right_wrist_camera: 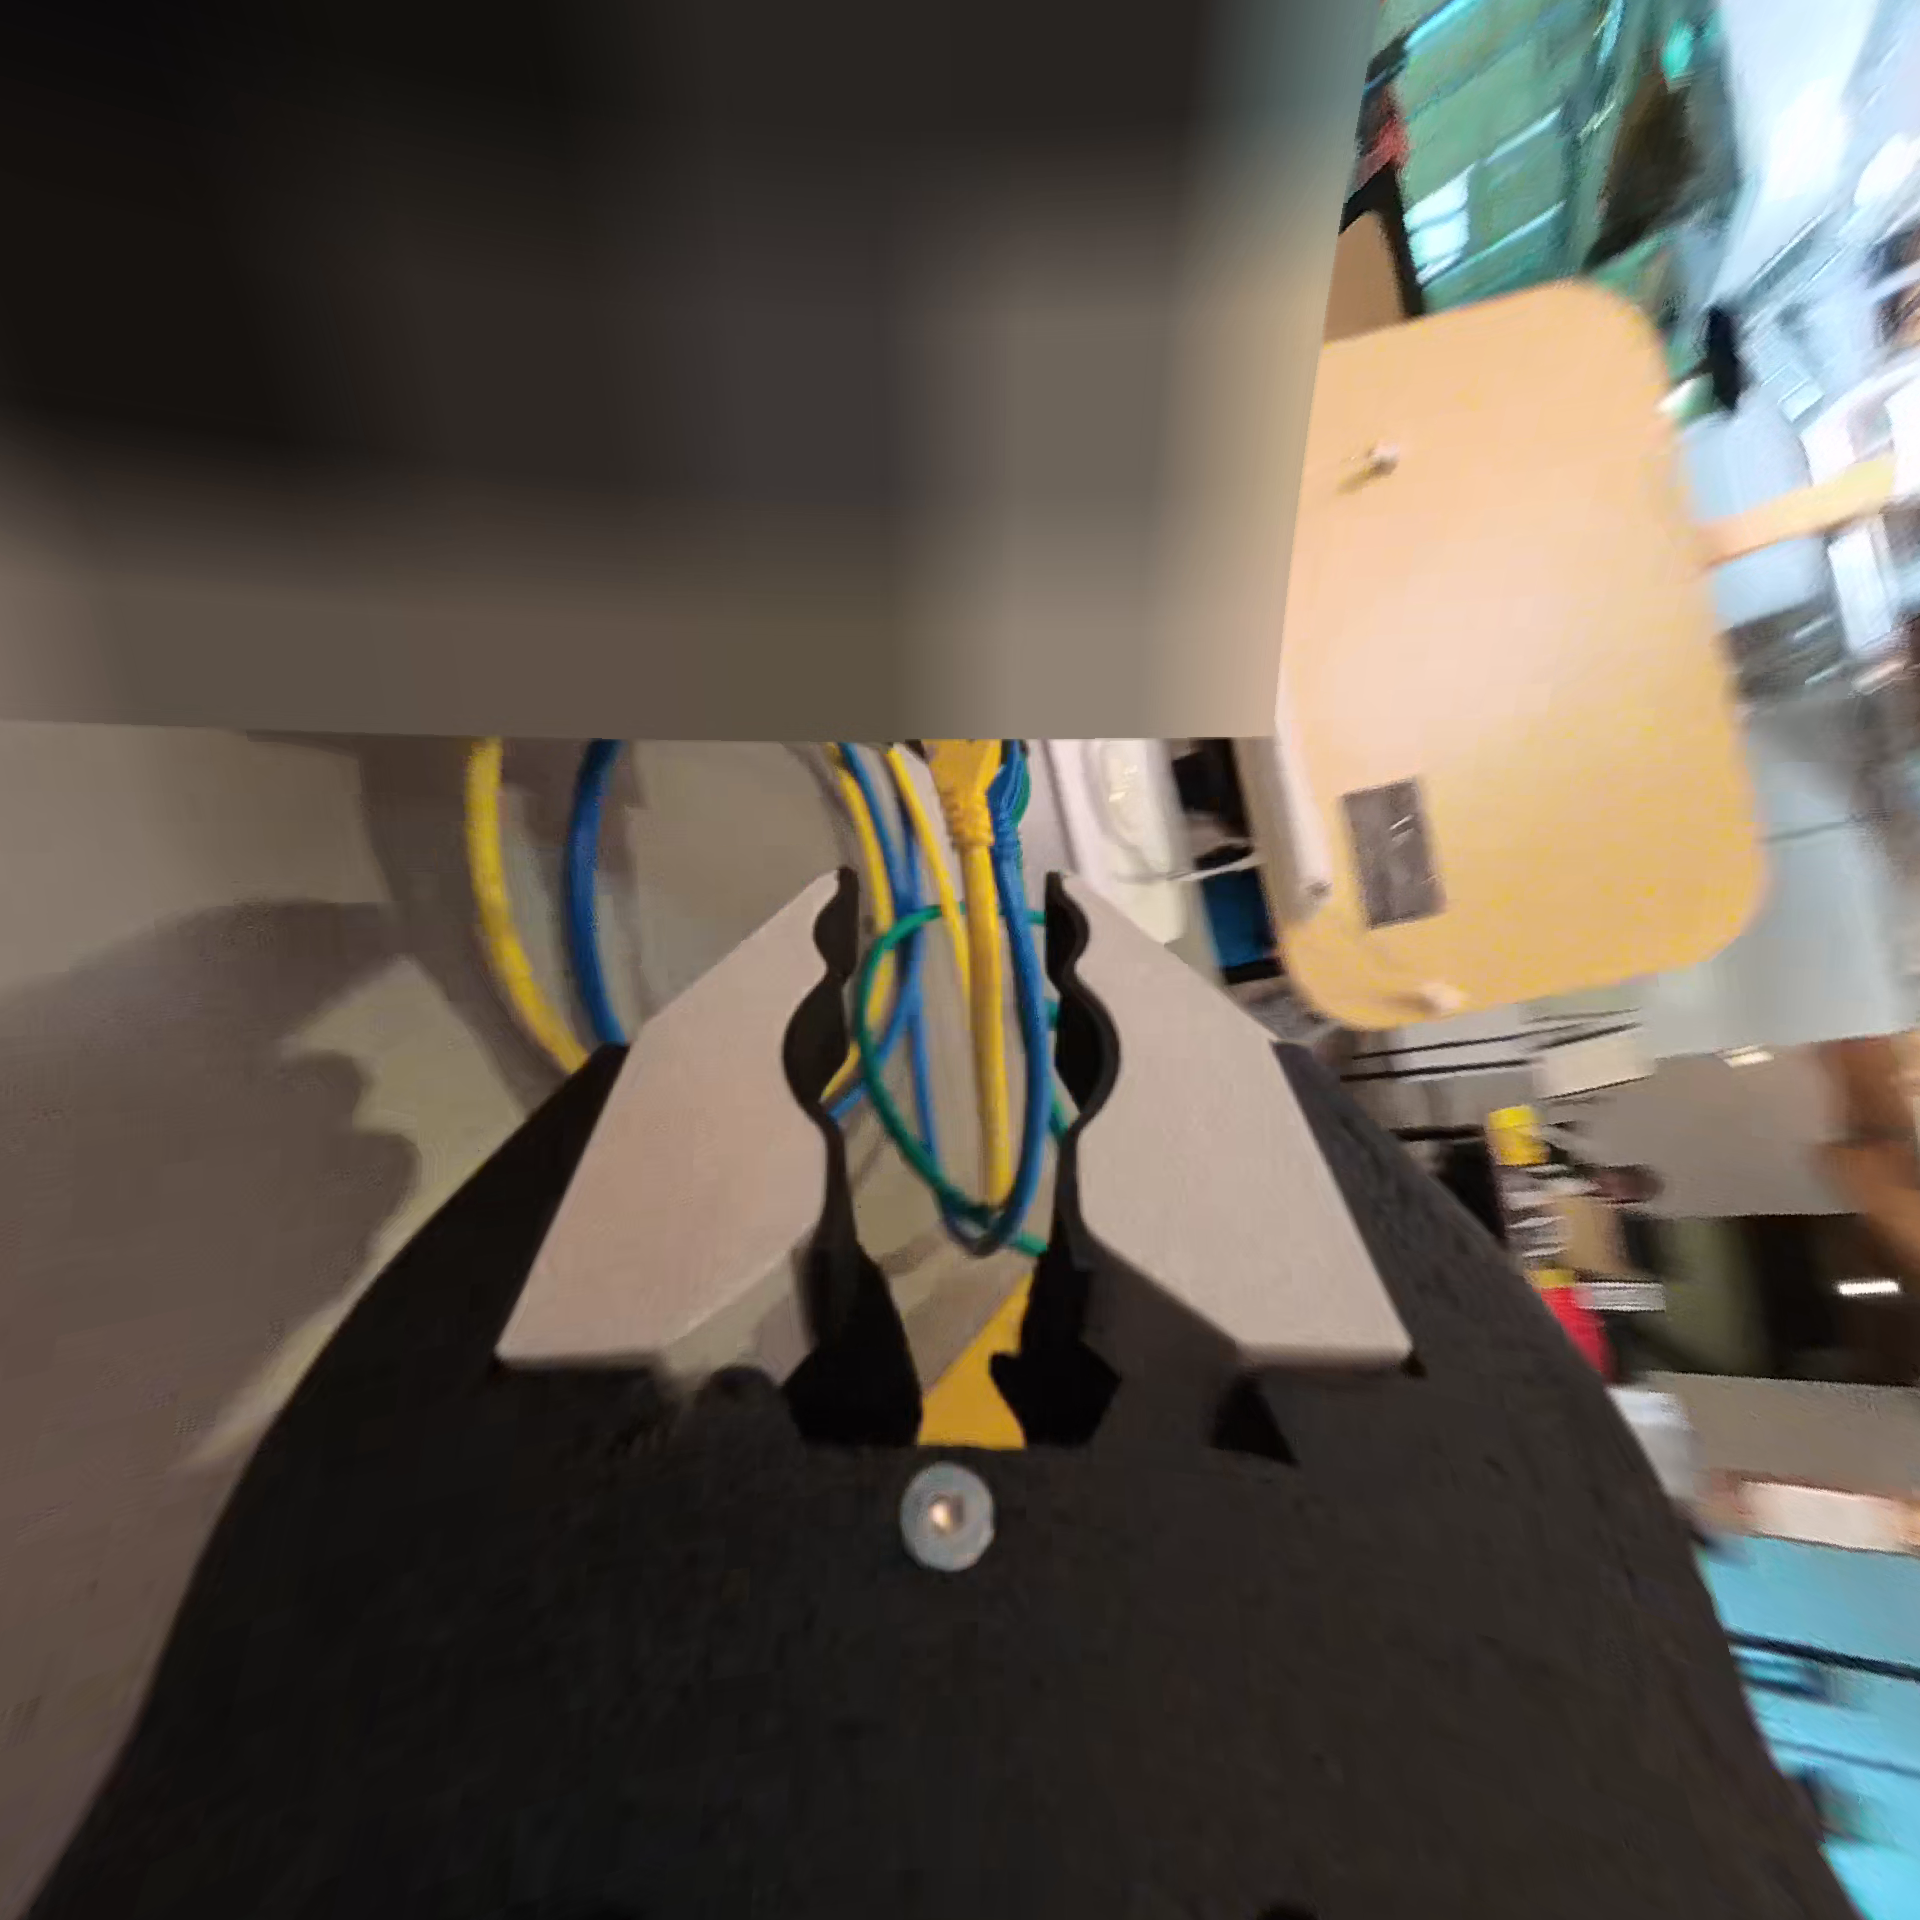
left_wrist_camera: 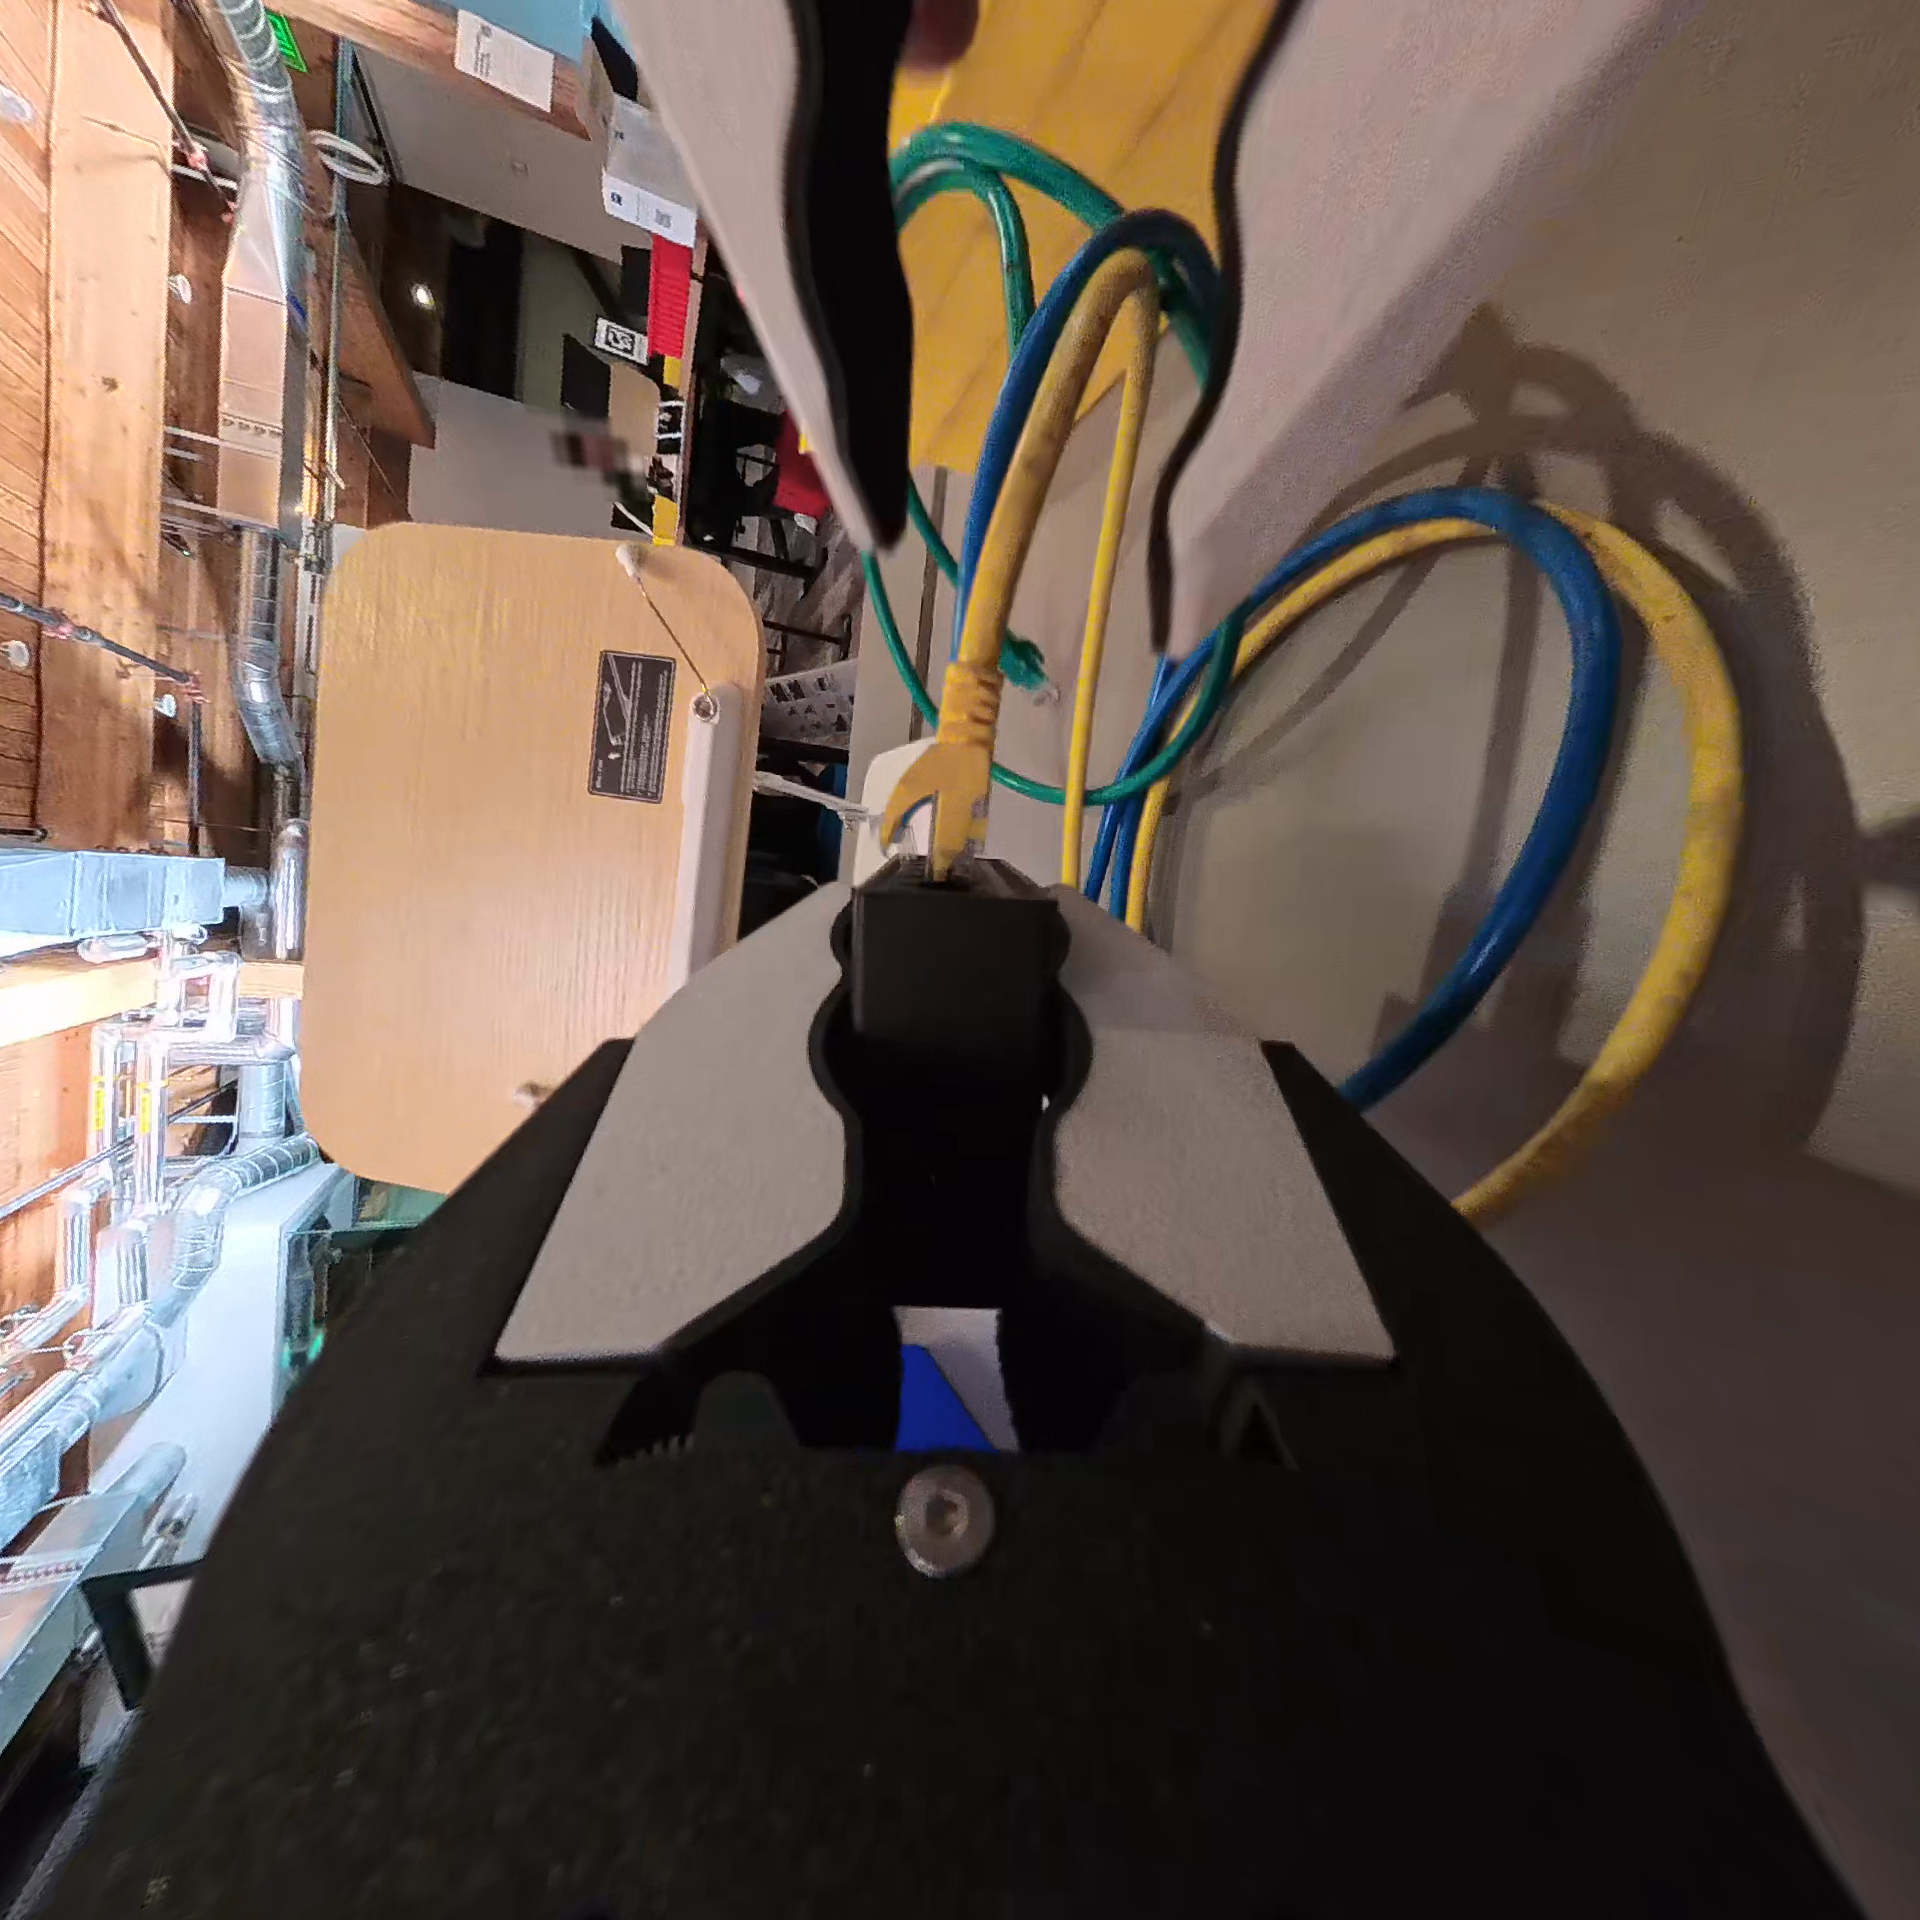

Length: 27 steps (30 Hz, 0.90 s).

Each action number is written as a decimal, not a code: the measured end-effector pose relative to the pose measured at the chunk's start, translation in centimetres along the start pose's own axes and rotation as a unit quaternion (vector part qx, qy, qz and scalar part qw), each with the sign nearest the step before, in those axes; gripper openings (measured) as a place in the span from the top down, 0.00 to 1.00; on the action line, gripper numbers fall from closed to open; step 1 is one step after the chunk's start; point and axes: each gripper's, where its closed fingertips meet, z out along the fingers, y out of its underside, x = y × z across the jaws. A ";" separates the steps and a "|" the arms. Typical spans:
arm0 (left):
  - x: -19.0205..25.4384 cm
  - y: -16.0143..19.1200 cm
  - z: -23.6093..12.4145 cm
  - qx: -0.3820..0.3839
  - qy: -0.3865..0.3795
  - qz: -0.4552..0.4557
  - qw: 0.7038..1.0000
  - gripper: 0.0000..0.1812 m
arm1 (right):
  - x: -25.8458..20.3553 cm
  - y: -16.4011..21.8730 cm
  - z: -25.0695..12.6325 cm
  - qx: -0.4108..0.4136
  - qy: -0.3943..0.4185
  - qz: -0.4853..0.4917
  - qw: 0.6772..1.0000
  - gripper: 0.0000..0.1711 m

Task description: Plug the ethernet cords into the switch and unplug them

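A pale grey worktop [left_wrist_camera: 1558,260] carries loose loops of blue cord [left_wrist_camera: 1558,727], yellow cord [left_wrist_camera: 1704,831] and green cord [left_wrist_camera: 966,166], tangled together; their shadows fall across its surface.

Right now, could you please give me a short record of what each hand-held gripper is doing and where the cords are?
left hand-held gripper: shut on the black switch
yellow cord: its plug sits at a port on the switch
right hand-held gripper: open, empty, facing the hanging cords
green cord: loose plug end, unplugged
blue cord: looped beside the yellow one
right wrist view: blurred
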 end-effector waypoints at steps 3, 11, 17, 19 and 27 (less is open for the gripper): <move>-0.1 -0.1 -0.1 0.002 -0.002 0.016 1.000 0.84 | 0.1 -0.9 1.3 0.004 0.034 -0.092 0.995 0.83; 0.0 -0.3 -0.5 -0.001 -0.003 0.024 1.000 0.84 | 0.1 -2.1 2.1 0.027 0.038 -0.162 0.986 0.86; -0.1 -0.6 -0.7 0.015 -0.007 0.022 1.000 0.84 | 0.0 -2.3 1.8 0.040 0.054 -0.191 0.979 0.88; -0.5 -0.5 -1.0 0.031 -0.012 0.001 0.999 0.84 | 0.0 -2.4 1.0 0.066 0.040 -0.152 0.985 0.88; -2.7 -0.2 -1.9 0.120 -0.005 -0.278 0.953 0.84 | 3.2 -5.1 -5.6 0.333 -0.079 0.437 0.832 0.89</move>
